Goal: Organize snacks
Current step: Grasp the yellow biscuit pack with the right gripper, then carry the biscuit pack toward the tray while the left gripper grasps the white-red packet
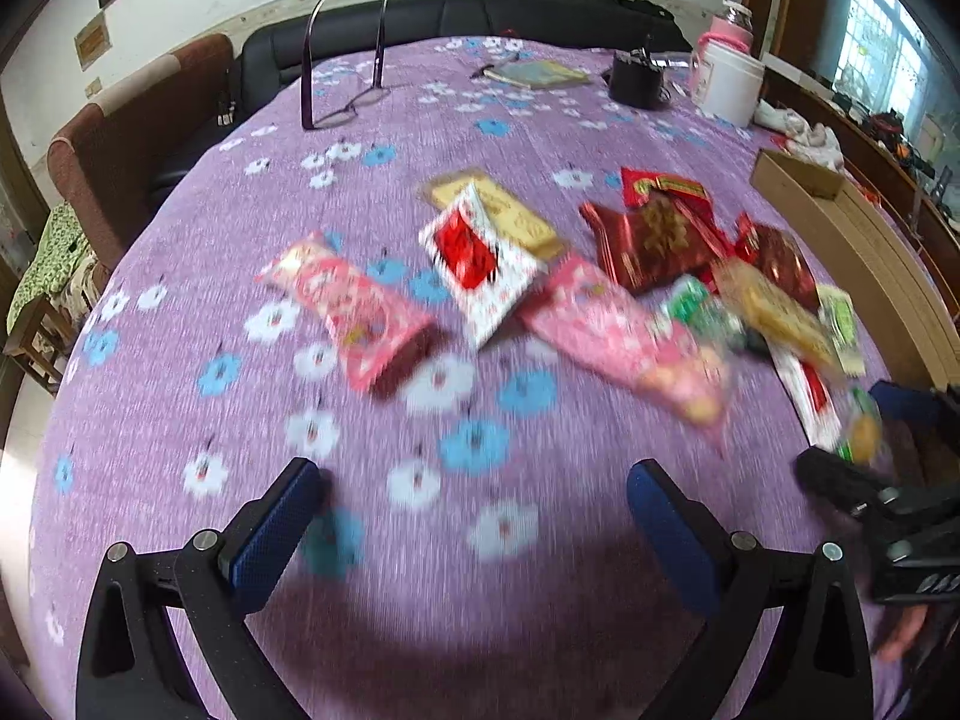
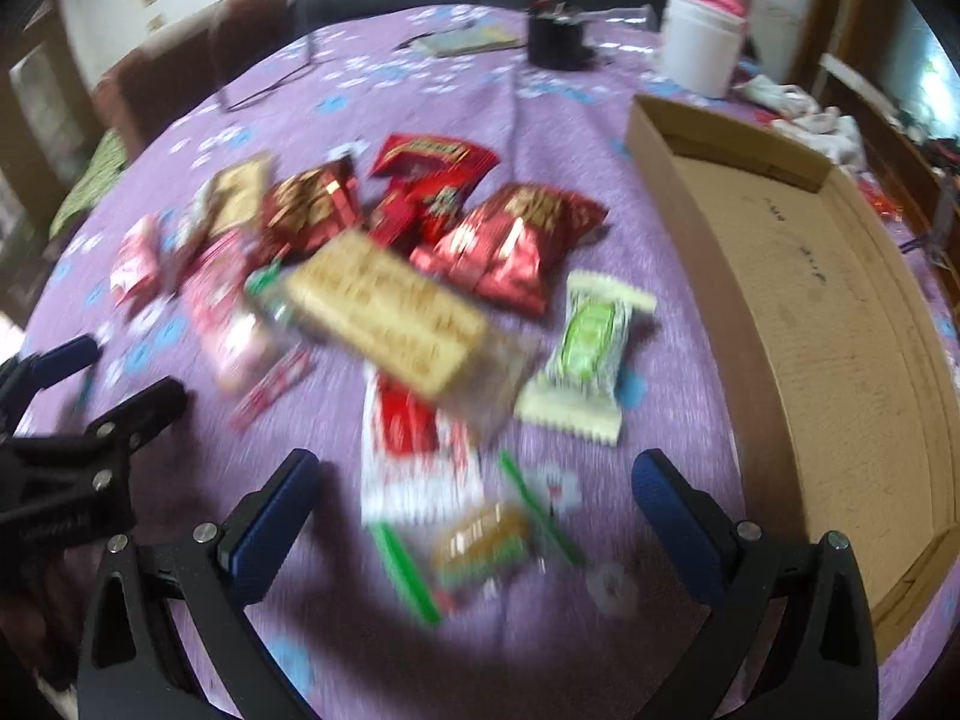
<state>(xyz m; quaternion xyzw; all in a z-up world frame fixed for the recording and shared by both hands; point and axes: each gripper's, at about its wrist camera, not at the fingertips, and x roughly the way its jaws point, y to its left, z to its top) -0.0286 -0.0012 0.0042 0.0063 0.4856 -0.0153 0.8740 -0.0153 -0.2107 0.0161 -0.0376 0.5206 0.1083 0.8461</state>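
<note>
Several snack packets lie scattered on a purple flowered tablecloth point(image 1: 180, 312). In the left wrist view I see a pink packet point(image 1: 354, 312), a red-and-white packet point(image 1: 480, 264), a second pink packet point(image 1: 624, 342) and dark red bags point(image 1: 654, 240). My left gripper point(image 1: 474, 516) is open and empty above bare cloth, nearer than the packets. In the right wrist view my right gripper point(image 2: 474, 510) is open, with a red-and-white packet point(image 2: 414, 450) and a green-edged biscuit packet point(image 2: 480, 546) between its fingers. A tan cracker pack point(image 2: 390, 312) and a green packet point(image 2: 588, 348) lie beyond.
A shallow cardboard box point(image 2: 840, 312) lies at the right of the snacks. At the far side stand a white jar point(image 2: 699, 48), a black cup point(image 2: 555, 39), a notebook point(image 1: 537, 73) and glasses point(image 1: 348, 108). A dark sofa point(image 1: 480, 12) runs behind the table.
</note>
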